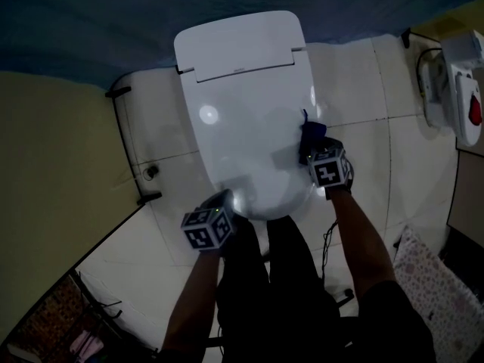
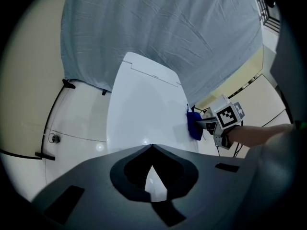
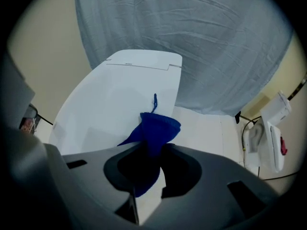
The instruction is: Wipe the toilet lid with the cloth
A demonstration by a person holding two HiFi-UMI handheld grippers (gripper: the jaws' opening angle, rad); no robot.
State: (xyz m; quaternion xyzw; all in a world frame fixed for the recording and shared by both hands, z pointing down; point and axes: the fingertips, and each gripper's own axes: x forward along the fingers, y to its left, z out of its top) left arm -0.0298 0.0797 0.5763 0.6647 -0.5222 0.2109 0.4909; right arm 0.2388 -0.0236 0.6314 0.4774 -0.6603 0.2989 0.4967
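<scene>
The white toilet lid (image 1: 242,104) is down and fills the middle of the head view. A blue cloth (image 1: 311,132) rests against the lid's right edge, pinched by my right gripper (image 1: 310,151). In the right gripper view the cloth (image 3: 156,128) bunches out between the jaws of that gripper (image 3: 153,145) and hangs over the lid (image 3: 115,99). My left gripper (image 1: 225,199) hovers at the lid's front left rim. Its jaws (image 2: 152,146) meet at the tips with nothing in them. From there the lid (image 2: 144,109), the cloth (image 2: 194,124) and the right gripper (image 2: 211,124) show.
A grey-blue sheet (image 1: 151,13) hangs behind the toilet. A white wall unit with a red spot (image 1: 461,89) is at the far right. A patterned mat (image 1: 439,293) lies at the lower right, with a black cable (image 1: 329,240) on the tiles. The person's dark legs (image 1: 280,278) stand before the bowl.
</scene>
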